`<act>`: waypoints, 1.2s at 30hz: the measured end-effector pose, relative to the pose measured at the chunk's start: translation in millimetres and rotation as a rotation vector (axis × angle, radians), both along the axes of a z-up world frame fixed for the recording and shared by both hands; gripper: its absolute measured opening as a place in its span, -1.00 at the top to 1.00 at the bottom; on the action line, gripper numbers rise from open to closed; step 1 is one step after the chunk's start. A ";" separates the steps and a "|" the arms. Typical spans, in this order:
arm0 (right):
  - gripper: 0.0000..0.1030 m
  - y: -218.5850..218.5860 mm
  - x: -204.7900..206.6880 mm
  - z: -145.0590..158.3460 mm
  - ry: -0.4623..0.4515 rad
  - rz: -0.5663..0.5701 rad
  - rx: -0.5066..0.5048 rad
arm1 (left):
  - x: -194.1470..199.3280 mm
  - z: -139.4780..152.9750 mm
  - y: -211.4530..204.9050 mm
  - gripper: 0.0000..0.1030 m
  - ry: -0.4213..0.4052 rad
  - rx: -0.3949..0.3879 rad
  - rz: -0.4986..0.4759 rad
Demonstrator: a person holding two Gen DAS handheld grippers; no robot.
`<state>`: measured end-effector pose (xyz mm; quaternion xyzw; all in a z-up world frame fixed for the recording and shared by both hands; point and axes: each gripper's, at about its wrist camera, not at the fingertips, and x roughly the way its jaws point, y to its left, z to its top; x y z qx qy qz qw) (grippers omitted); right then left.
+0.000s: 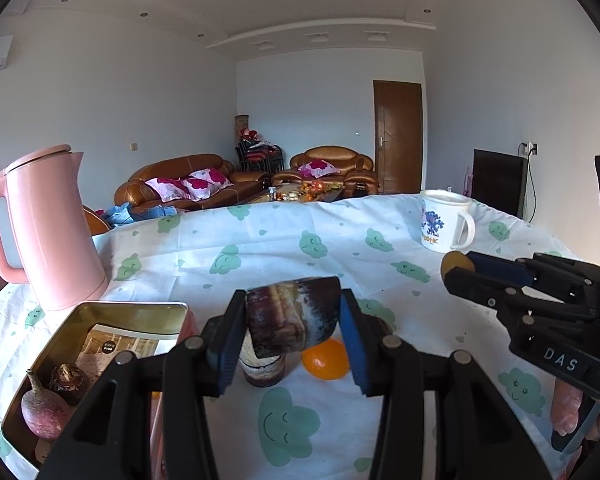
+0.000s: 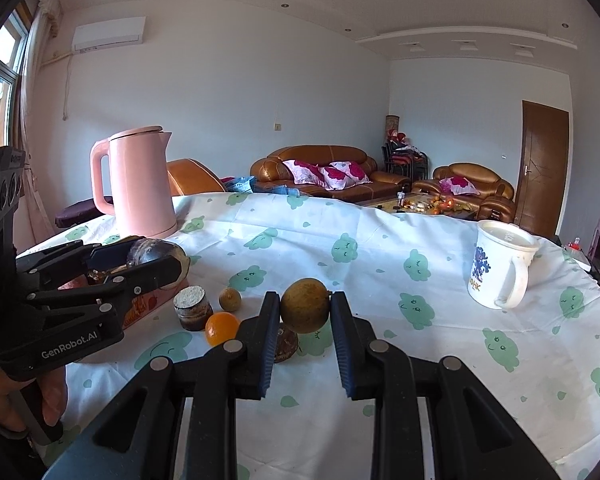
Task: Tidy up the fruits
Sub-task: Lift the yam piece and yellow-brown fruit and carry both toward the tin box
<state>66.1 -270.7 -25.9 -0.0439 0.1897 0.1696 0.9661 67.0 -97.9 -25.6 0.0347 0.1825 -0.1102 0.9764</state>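
Observation:
My left gripper [image 1: 294, 314] is shut on a dark brown root chunk [image 1: 292, 314] and holds it above the table, to the right of the open tin box [image 1: 112, 312]. The tin holds a pink radish [image 1: 44, 412] and a brown bulb [image 1: 68, 380]. My right gripper [image 2: 305, 308] is shut on a round yellow-brown fruit [image 2: 305, 310], lifted over the cloth. On the table lie an orange [image 2: 221, 328], a small greenish fruit [image 2: 230, 299], a brown piece [image 2: 286, 346] and a second brown root chunk [image 2: 193, 308]. The orange also shows in the left wrist view [image 1: 326, 360].
A pink kettle [image 2: 140, 184] stands at the table's back left, beside the tin. A white mug [image 2: 496, 268] stands at the right. The table wears a white cloth with green clouds [image 2: 380, 240]. Sofas and a door lie beyond.

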 end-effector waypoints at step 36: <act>0.47 14.6 -27.4 7.0 -0.126 0.000 -0.015 | -20.5 7.1 1.4 0.09 -0.075 0.019 0.030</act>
